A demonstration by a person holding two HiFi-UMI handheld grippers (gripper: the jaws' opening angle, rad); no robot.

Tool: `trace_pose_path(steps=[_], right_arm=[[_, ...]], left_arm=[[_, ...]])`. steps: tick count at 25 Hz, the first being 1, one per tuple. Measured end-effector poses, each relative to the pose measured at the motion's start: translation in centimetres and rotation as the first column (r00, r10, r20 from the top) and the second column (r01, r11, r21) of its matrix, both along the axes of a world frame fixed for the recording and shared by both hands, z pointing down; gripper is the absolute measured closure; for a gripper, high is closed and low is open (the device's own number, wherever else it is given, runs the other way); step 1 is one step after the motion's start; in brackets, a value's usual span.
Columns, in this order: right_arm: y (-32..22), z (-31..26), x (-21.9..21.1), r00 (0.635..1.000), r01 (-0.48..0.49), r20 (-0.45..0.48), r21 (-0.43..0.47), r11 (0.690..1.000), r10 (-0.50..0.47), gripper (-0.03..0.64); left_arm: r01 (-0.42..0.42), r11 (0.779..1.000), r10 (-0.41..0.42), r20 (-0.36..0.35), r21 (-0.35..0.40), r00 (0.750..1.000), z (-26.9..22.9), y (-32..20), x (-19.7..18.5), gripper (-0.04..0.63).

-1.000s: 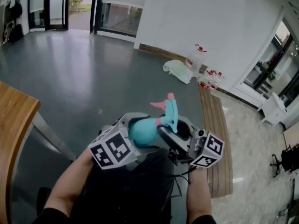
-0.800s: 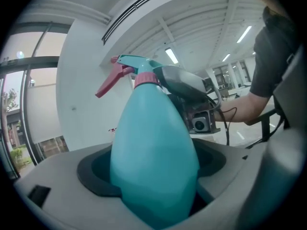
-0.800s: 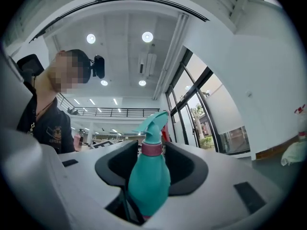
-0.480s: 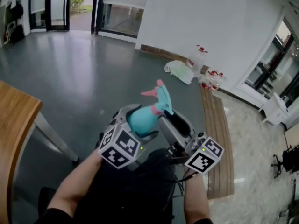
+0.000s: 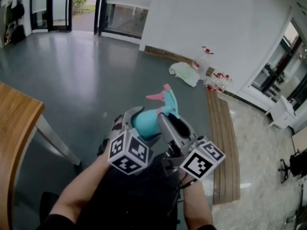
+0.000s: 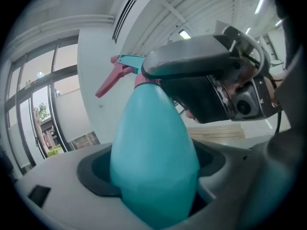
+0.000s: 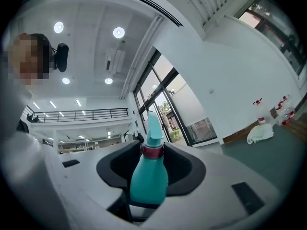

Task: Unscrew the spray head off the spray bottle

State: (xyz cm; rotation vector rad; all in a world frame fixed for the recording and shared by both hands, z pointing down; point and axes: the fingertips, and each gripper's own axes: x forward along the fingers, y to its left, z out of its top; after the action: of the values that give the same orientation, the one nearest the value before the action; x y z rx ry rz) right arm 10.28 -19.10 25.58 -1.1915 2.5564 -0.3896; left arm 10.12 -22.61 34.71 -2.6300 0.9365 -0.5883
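I see a teal spray bottle (image 5: 148, 120) held in the air above the person's lap, tilted away. My left gripper (image 5: 140, 128) is shut on its body, which fills the left gripper view (image 6: 153, 157). The teal spray head (image 5: 168, 103) with its pink trigger (image 5: 156, 97) points away and to the left. My right gripper (image 5: 168, 120) comes in from the right at the neck. Its jaws have just been closing, and they sit on the spray head at the pink collar (image 7: 153, 151). One of its fingers (image 6: 192, 63) lies across the collar in the left gripper view.
A wooden table (image 5: 14, 123) stands at the left and a wooden bench (image 5: 220, 128) at the right. By the far wall on the grey floor are several red-capped bottles (image 5: 201, 59) and a white cloth (image 5: 183, 72). A white cabinet (image 5: 280, 111) stands far right.
The two marker cubes have drawn closer together and both grippers have turned. The bottle has tipped further away, so the spray head sits higher and a little more to the left in the head view.
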Motion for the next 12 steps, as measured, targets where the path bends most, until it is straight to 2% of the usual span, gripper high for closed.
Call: trace_pose_path(steps=[3, 7, 12], right_arm=[[0.0, 0.1, -0.1, 1.000, 0.002, -0.021, 0.006, 1.000, -0.002, 0.494], [0.5, 0.1, 0.0, 0.997, 0.068, -0.028, 0.026, 0.997, -0.067, 0.492], [1.2, 0.3, 0.5, 0.978, 0.204, -0.056, 0.071, 0.976, -0.200, 0.491]], left_arm=[[-0.011, 1.000, 0.011, 0.004, -0.003, 1.000, 0.1, 0.2, 0.0, 0.160], [-0.076, 0.997, 0.076, -0.003, -0.031, 0.997, 0.1, 1.0, 0.2, 0.160], [-0.202, 0.973, 0.197, -0.052, -0.115, 0.979, 0.5, 2.4, 1.3, 0.160]])
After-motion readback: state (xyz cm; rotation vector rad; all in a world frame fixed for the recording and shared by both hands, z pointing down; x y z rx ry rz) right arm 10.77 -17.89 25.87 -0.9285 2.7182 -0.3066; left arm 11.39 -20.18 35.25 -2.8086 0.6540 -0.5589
